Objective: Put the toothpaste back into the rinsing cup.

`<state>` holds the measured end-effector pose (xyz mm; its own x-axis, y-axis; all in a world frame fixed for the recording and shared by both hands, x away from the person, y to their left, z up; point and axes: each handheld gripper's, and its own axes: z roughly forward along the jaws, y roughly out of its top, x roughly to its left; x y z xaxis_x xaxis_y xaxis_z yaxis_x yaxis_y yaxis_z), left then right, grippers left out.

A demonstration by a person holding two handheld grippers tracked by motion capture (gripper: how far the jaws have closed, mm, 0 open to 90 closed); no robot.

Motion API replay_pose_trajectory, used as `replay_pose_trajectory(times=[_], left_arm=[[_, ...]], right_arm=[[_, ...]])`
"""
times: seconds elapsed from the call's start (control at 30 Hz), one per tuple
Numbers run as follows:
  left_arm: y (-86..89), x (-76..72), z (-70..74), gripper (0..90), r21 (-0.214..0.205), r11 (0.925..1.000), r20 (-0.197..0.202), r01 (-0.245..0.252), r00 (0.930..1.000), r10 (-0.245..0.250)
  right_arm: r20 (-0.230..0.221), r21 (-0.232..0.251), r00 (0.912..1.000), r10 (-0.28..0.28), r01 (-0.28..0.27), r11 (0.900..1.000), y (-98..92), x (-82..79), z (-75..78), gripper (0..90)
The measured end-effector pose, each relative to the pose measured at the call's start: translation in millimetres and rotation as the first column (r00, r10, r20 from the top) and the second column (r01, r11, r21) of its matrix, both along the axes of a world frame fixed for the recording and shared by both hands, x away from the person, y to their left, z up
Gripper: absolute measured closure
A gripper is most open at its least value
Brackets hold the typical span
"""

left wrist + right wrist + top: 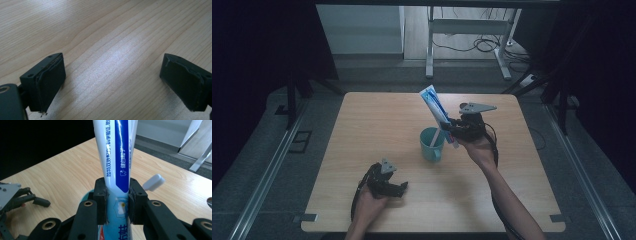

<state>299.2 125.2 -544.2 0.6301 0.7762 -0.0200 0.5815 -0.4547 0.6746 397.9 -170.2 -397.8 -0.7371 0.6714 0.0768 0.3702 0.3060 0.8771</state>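
Right claw (117, 195) clenched on a white-and-blue toothpaste tube (117, 152), pads pressed to both flat sides near its lower end. Tube held tilted above the teal cup (431, 143), lower end at the rim, not yet dropped in. In the cup already, a pale toothbrush, handle (153, 182) leaned out past the rim. Left claw (393, 188) released, jaws spread wide over bare bench (110, 37), well apart from the cup. By the look of it, pickup and carry done; left to do: lowering the tube into the cup and letting go.
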Motion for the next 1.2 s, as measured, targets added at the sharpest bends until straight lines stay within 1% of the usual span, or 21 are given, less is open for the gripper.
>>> replay_pose_trajectory(times=[0.13,0.43,0.67,0.77,0.83,1.2], left_arm=[[0.0,0.0,0.0,6.4,0.000,1.0000,0.000,0.000,1.0000,0.000],[0.0,-0.1,0.1,6.5,0.002,1.0000,0.000,0.004,1.0000,-0.004],[-0.1,-0.1,0.1,6.5,0.002,1.0000,0.000,0.006,1.0000,-0.006],[-0.1,-0.1,0.1,6.5,0.002,1.0000,0.000,0.006,1.0000,-0.006],[-0.2,-0.2,0.0,6.5,0.000,1.0000,0.000,0.006,1.0000,-0.006],[-0.3,-0.3,0.0,6.5,0.000,1.0000,-0.001,0.008,1.0000,-0.008]], right_arm=[[0.009,0.017,1.0000,0.001,-0.001,0.9998,3.9,2.4,-1.0,72.0],[0.020,0.040,0.9998,-0.001,0.000,0.9992,12.6,8.1,-4.8,72.1],[0.036,0.056,0.9993,-0.001,-0.001,0.9984,19.0,12.5,-5.8,72.0],[0.036,0.065,0.9994,-0.001,-0.001,0.9979,21.7,14.0,-6.8,72.0],[0.043,0.066,0.9991,-0.001,-0.002,0.9978,23.6,15.0,-8.1,72.0],[0.050,0.073,0.9987,-0.005,0.001,0.9973,34.4,19.7,-17.5,72.0]])
